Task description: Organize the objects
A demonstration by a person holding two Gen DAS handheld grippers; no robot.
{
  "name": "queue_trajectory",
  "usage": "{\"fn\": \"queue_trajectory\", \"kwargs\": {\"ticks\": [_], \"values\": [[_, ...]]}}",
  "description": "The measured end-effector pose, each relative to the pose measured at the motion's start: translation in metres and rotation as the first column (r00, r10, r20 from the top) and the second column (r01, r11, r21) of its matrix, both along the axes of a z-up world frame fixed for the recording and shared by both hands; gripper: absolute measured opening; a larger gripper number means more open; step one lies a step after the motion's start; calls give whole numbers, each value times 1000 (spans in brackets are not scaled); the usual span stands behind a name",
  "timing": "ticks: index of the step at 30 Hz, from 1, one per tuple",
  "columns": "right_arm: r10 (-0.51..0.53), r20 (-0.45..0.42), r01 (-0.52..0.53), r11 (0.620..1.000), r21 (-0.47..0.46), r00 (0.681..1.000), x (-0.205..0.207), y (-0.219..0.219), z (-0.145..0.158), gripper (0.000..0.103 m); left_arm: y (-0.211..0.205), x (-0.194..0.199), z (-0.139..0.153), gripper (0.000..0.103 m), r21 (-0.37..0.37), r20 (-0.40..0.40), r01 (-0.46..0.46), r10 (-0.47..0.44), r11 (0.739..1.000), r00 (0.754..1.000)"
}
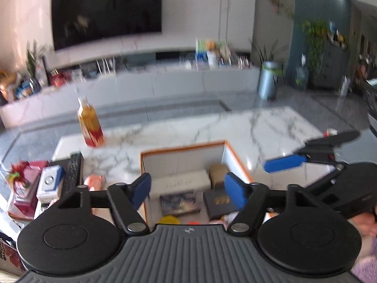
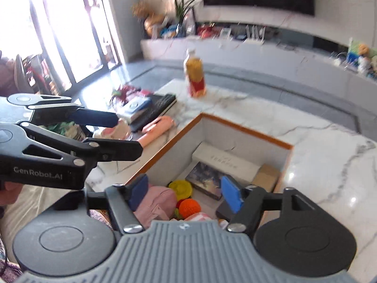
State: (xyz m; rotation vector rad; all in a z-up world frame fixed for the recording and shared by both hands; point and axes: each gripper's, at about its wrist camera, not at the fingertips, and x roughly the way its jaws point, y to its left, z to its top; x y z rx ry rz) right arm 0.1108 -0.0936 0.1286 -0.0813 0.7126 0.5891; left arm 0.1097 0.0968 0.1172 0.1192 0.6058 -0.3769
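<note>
The marble table [image 2: 318, 146] fills the middle of both views, and on it sits the orange-rimmed box [image 2: 245, 129], open-topped and already holding a long white carton, a dark picture box, a pink cloth, a yellow lid-like piece and an orange ball. Left of the box in the right wrist view lie a stack of books and a keyboard [image 2: 155, 110], stiff and flat, probably best taken by a long edge, and just beside them a pink handled thing [image 2: 157, 127] (too blurred to name), likely light and easy to pinch across its narrow body. The tea bottle [image 2: 195, 75] stands upright in the upper middle, well apart from the box; I judge it heavy, smooth and slippery, so a hold around the labelled lower body seems safest. The left gripper [image 1: 187, 188] hangs spread wide and empty above the box; the right gripper [image 2: 185, 194] is likewise parted, nothing between its blue pads.
</note>
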Motion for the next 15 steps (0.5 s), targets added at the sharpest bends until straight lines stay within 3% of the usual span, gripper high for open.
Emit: {"fn": "queue_trajectory", "kwargs": {"ticks": [5,10,15], "values": [[-76,70,75,997,22,995,-42,-23,8,83,-15,-40,1,90,28,146,-92,88,995,985],[-141,89,137,989,49,986,-69,-29,-7,89,-34,-60,-15,90,96,175,-213,195,972,965],[-194,78,190,980,50,978,-81,-26,-28,91,-34,-67,-34,90,75,168,-280,265,957,950]]}}
